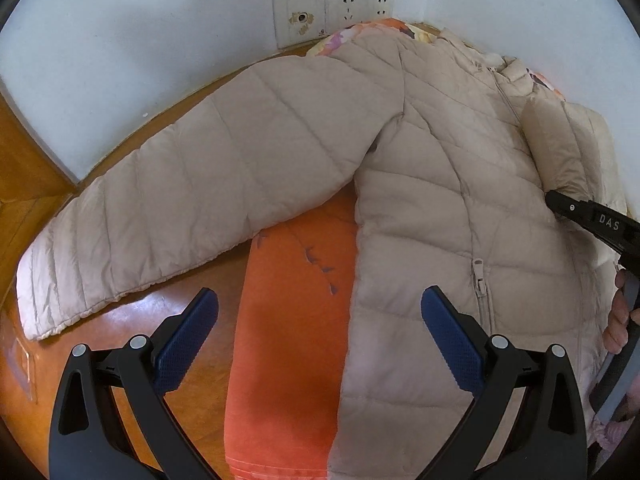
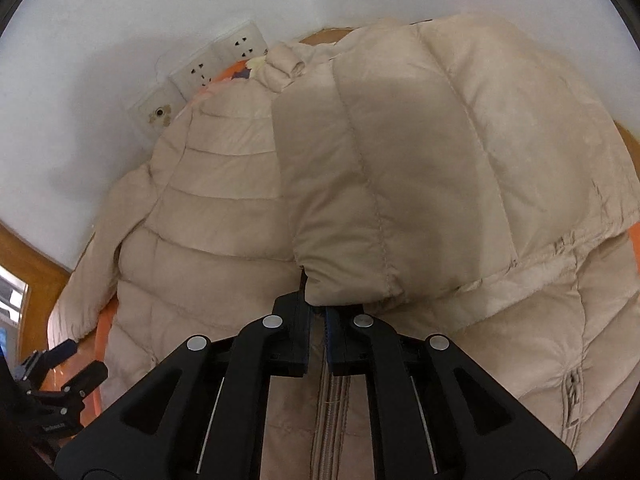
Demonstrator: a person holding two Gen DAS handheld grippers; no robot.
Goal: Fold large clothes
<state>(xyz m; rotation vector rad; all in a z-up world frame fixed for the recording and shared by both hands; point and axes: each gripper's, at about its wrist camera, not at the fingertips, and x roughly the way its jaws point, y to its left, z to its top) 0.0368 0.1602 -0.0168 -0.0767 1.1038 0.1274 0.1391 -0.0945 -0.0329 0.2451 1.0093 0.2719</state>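
Note:
A beige quilted down jacket (image 1: 432, 168) lies front up, zipper closed, on an orange blanket (image 1: 288, 344) over a wooden surface. Its left sleeve (image 1: 192, 184) stretches out flat toward the left. My left gripper (image 1: 320, 316) is open and empty, hovering over the blanket beside the jacket's hem. My right gripper (image 2: 318, 320) is shut on the cuff of the right sleeve (image 2: 400, 184), which is folded over the jacket's chest. The right gripper also shows in the left wrist view (image 1: 560, 204) at the sleeve end. The left gripper shows small in the right wrist view (image 2: 76, 364).
A white wall with wall sockets (image 1: 332, 12) stands close behind the jacket. A wooden frame (image 1: 28, 152) runs along the left. A floral cloth (image 1: 348, 36) peeks out behind the collar. Bare wood (image 1: 120, 344) shows under the left sleeve.

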